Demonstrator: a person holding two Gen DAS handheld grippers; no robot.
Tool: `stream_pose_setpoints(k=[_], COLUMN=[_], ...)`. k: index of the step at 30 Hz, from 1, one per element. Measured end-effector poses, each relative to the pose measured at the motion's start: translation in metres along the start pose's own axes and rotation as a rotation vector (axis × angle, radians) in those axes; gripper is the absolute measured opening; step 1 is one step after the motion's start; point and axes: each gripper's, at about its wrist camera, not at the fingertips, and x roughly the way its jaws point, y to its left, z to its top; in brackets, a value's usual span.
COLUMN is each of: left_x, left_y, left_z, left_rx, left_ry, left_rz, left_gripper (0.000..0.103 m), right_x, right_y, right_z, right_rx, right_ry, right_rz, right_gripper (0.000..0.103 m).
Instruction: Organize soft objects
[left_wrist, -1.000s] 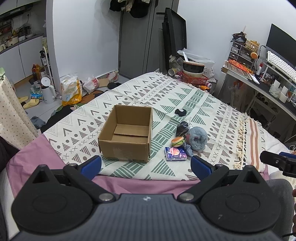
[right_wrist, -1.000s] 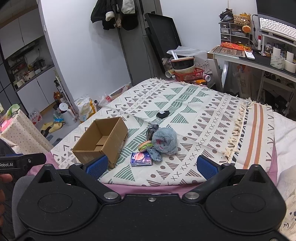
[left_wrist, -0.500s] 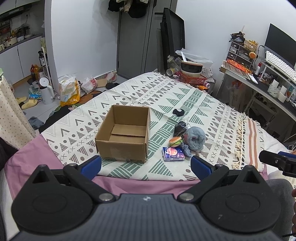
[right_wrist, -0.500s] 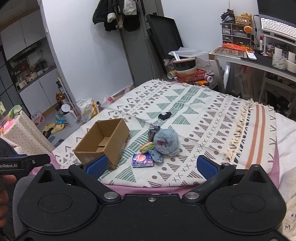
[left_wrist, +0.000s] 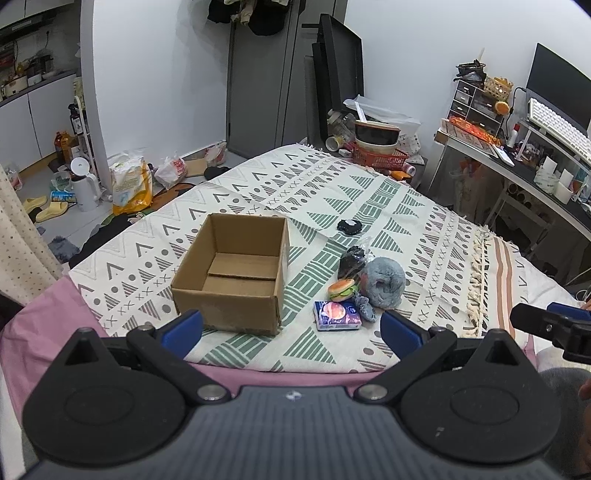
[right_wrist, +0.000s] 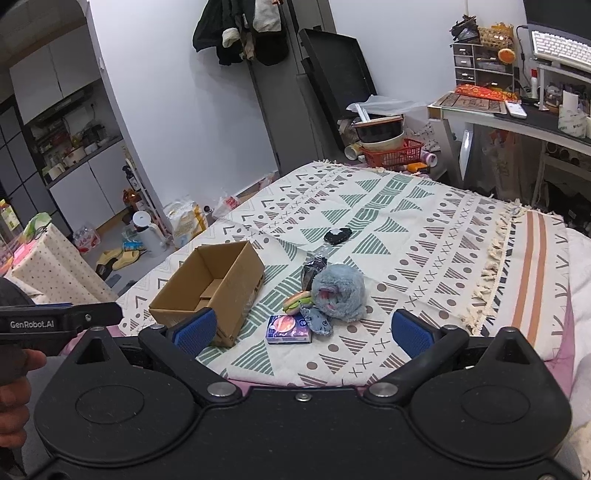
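Soft objects lie in a small heap ahead of both grippers, just right of the empty cardboard box (left_wrist: 236, 273). Going left to right from the left gripper (left_wrist: 291, 328), whose jaws are spread wide with nothing between them: a tissue pack (left_wrist: 337, 314) nearest, light and squashy, best pinched across its short sides; a burger toy (left_wrist: 341, 288) beside it; then the grey plush (left_wrist: 386, 282), likely light and yielding, so a deep bite into its bulk should hold. The right gripper (right_wrist: 301, 326) is likewise spread and empty, short of the heap.
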Motion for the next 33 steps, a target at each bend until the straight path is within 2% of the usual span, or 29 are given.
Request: stream_pose_setpoints(k=[4,9,15,22,30,33], left_x=[0.014,0.034,0.059,0.087,0.123,0.140], left_y=[-0.008,-0.017,-0.025,-0.038,-0.055,-0.060], left_z=[0.003,0.007,0.013,0.025,0.037,0.039], left_rx=[0.005,0.003,0.001,-0.005,-0.011,-0.002], left_ry=[0.000,0.011,0.027,0.041,0.068,0.092], left_rz=[-0.013,-0.036,-0.058,-0.077,-0.107,-0.118], left_gripper=[0.100,0.099,0.091,0.081,0.074,0.073], right_x=[0.017,0.038,0.065,0.097,0.128,0.141], right_y=[-0.008,-0.022,-0.039,-0.055,-0.067,-0.072], right_z=[0.000,0.001,0.004,0.013,0.020,0.023], right_rx=[0.016,0.067,0.123,0.170,0.222,0.241], right_ry=[0.030,0.063,0.099,0.152,0.182,0.185], right_rz=[0.017,0.046,0.057,0.061,0.065,0.068], right_gripper=[0.084,0.072,0.059,0.047,0.045,0.041])
